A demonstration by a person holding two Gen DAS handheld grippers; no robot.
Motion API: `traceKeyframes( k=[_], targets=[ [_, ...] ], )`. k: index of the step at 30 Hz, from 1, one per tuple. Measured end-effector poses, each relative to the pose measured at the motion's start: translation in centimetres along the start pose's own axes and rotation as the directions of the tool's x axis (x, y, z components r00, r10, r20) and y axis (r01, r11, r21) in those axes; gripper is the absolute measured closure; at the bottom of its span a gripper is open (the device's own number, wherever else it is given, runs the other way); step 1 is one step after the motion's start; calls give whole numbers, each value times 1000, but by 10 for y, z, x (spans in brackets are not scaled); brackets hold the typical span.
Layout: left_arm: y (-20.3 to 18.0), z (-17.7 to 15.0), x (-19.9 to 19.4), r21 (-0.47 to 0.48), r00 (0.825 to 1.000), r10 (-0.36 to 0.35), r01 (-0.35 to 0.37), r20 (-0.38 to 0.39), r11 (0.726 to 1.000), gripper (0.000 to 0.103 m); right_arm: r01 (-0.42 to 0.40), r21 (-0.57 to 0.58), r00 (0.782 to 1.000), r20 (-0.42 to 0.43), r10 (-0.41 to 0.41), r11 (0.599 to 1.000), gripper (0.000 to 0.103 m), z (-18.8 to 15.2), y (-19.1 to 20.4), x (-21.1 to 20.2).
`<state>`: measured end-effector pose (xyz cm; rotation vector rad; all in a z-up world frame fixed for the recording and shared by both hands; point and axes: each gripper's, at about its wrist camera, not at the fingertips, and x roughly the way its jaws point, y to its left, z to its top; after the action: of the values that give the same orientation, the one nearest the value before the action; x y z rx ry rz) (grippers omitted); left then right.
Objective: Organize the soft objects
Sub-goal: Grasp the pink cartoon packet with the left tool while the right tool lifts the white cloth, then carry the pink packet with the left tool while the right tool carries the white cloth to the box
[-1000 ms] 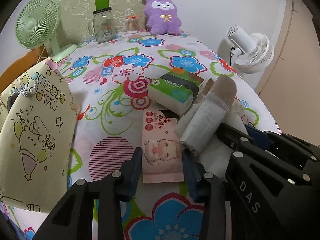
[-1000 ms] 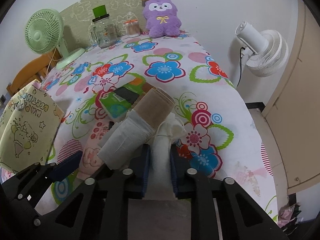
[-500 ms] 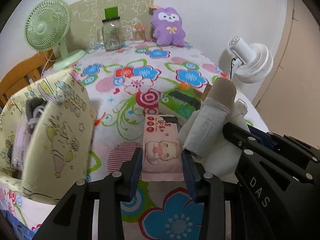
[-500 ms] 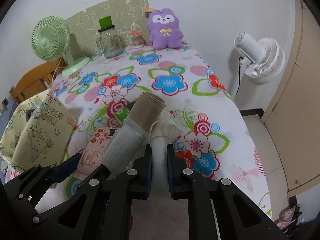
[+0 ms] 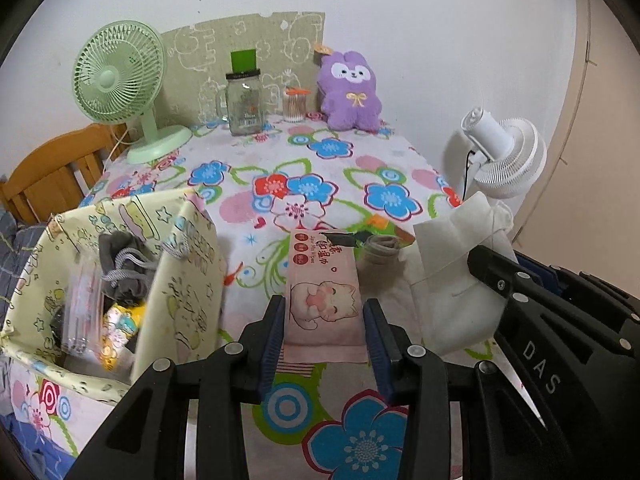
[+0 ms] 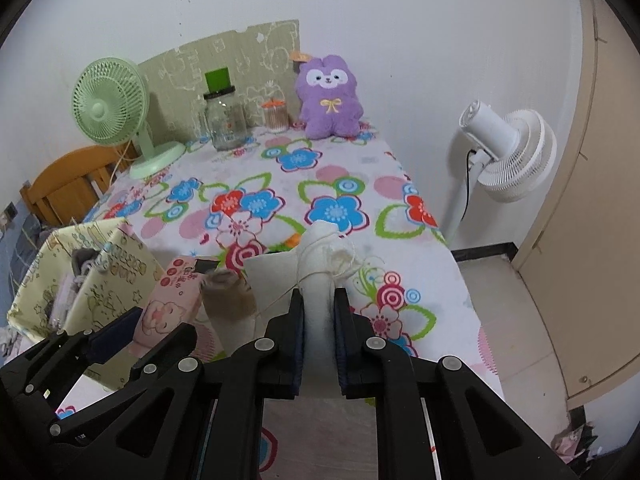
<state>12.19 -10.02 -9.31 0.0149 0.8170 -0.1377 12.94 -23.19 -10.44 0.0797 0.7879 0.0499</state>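
Softly pink, the wet-wipes pack [image 5: 323, 300] bears a cartoon kitten

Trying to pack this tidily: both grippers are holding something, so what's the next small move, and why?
Probably swing the left gripper toward the open yellow gift bag: it grips the pink wet wipes pack, and the bag already holds other items. The right gripper grips the white cloth bundle.

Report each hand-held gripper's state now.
Left hand-held gripper: closed on the pink wipes pack.
Right hand-held gripper: closed on the white cloth bundle.
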Motion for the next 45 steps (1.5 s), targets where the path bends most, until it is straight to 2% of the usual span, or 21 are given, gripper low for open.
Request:
traceKeyframes(
  k=[23,45],
  targets=[
    [8,26,-49,6,994,-5,4,107,1000,63,-27,-51,992,121,33,998,88,30,28,-49],
    [38,27,-76,15,991,6,-8,136,1000,63,-47,-96,983,170,63,994,88,35,77,-79]
  ],
)
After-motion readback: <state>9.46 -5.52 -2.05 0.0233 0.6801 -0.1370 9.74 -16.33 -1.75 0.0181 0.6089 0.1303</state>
